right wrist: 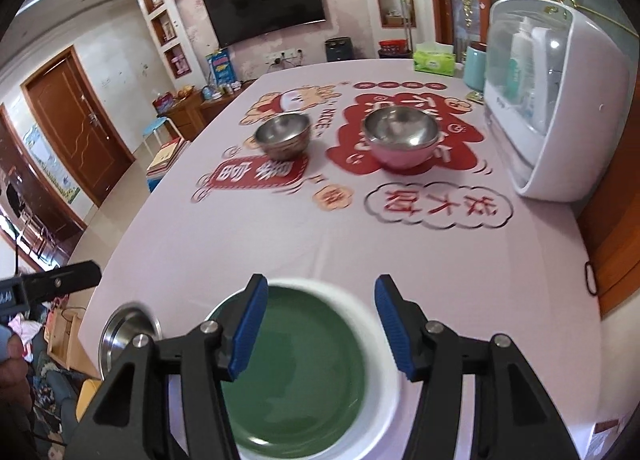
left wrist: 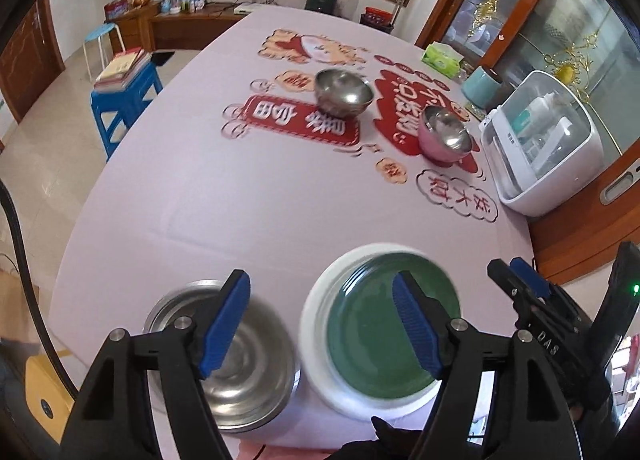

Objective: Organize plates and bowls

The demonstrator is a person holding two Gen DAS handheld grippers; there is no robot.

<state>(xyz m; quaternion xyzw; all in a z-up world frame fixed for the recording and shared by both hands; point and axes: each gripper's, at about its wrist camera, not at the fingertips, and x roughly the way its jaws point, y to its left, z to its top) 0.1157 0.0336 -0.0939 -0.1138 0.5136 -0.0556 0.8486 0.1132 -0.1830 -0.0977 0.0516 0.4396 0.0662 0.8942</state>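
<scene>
At the near edge of the table [right wrist: 280,244], left gripper [left wrist: 320,324] hangs above the dishes, jaws apart, nothing between the pads. Below it: a steel plate [left wrist: 248,372] on the left, and just beside it a green plate [left wrist: 380,340] seated on a white plate [left wrist: 316,324]. Right gripper [right wrist: 320,332] is likewise released and empty, hovering over the green plate, jaws straddling it in view but not touching (blurred rim, so contact cannot be read finer than that).

Reading of placement: the green-on-white stack looks like sorting already under way, plates gathered at the near edge, flat ware nested by size. The steel plate sits apart from the stack, touching or nearly touching its rim; I cannot tell which. Probably next for stacking.

Mid-table, on the printed red graphics: a steel bowl [right wrist: 283,136] standing alone, and to its right a steel bowl nested in a pink bowl [right wrist: 400,140]. Nesting again suggests bowls are being collected there, well apart from the plates.

Far right edge: a white domed cabinet [right wrist: 560,100] with bottles inside, a teal cup [right wrist: 474,70], a green tissue box [right wrist: 434,60]. Not task items.

Count: plates three (steel, green, white). Bowls three (two steel, one pink). Grippers two, both empty.

Judgement: task partly done; the lone steel bowl and the steel plate remain unstacked.
</scene>
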